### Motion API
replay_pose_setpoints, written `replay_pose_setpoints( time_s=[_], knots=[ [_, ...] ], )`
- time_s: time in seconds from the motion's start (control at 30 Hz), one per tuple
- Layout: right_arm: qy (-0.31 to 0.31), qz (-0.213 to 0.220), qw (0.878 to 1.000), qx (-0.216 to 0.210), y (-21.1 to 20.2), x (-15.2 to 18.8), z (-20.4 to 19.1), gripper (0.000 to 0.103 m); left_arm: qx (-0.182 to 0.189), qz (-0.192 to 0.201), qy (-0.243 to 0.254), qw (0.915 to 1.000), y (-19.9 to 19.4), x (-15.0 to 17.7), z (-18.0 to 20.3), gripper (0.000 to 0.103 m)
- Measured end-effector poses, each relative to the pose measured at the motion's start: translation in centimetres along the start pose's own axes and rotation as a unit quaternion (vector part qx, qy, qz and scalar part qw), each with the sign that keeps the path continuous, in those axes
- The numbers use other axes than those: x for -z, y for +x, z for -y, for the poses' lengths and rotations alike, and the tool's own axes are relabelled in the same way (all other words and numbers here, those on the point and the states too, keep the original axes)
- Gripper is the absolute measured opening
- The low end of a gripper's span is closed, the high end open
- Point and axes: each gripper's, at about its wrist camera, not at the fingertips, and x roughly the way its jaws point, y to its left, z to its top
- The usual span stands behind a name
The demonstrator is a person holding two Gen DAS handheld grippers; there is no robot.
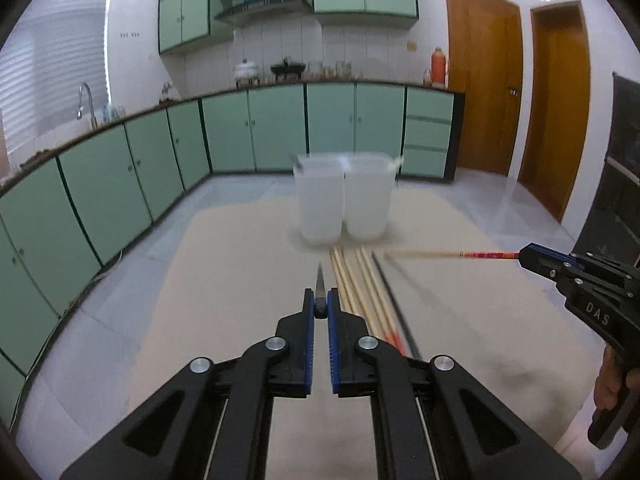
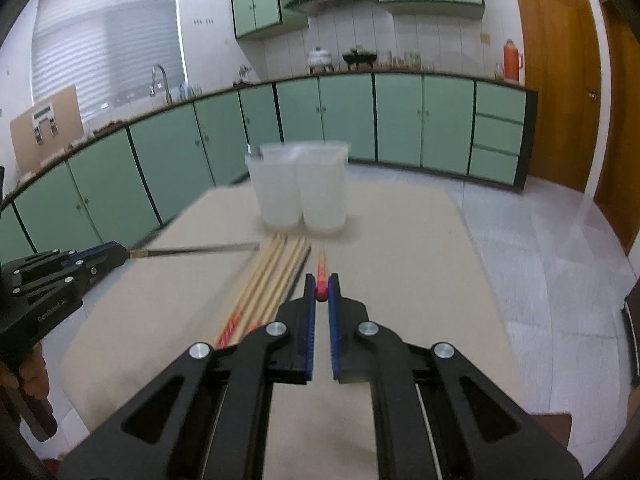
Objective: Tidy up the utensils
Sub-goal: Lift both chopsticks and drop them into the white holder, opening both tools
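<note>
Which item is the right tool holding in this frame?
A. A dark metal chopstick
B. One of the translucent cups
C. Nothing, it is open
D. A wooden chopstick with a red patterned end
D: the right tool is shut on the red patterned end of a wooden chopstick; the dark chopstick sits in the left tool.

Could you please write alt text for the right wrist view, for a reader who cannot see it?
The right gripper is shut on the red end of a wooden chopstick pointing toward two translucent white containers on a beige table. More chopsticks lie beside it, and at left the left gripper holds a dark metallic chopstick.
</note>
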Motion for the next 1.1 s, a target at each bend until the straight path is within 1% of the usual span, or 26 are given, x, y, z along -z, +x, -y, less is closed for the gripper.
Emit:
replay_pose_setpoints(
  time_s=[0.17, 0.33, 0.4, 0.57, 0.7, 0.83, 0.97, 1.1],
  knots=[
    [-0.010, 0.029, 0.999, -0.016, -1.0, -4.2, 0.6, 0.005, 0.014, 0.037, -0.010, 0.9992, -0.9, -3.6, -0.8, 0.006],
    [-0.017, 0.022, 0.999, -0.037, -0.2, -8.5, 0.8, 0.005, 0.029, 0.059, -0.021, 0.9976, -0.5, -7.0, -1.8, 0.006],
    [-0.019, 0.020, 0.999, -0.045, 0.1, -9.7, 0.9, 0.005, 0.032, 0.064, -0.023, 0.9972, -0.2, -8.1, -2.0, 0.006],
    [-0.034, 0.028, 0.997, -0.059, 0.1, -13.3, 0.7, 0.005, 0.049, 0.077, -0.035, 0.9952, -0.1, -10.2, -3.0, 0.006],
    [-0.040, 0.040, 0.996, -0.075, 0.0, -16.0, 0.6, 0.005, 0.052, 0.100, -0.033, 0.9931, -0.4, -12.3, -3.5, 0.006],
    [-0.034, 0.060, 0.994, -0.090, -0.2, -19.1, 1.0, 0.005, 0.054, 0.140, -0.031, 0.9882, -1.0, -15.6, -3.8, 0.006],
    [-0.035, 0.087, 0.993, -0.075, 0.2, -22.3, 1.6, 0.005, 0.055, 0.173, -0.030, 0.9829, -0.3, -19.1, -3.9, 0.006],
    [-0.034, 0.096, 0.993, -0.067, 1.8, -24.5, 2.2, 0.005, 0.052, 0.196, -0.028, 0.9789, 1.6, -22.1, -3.7, 0.006]
  ],
)
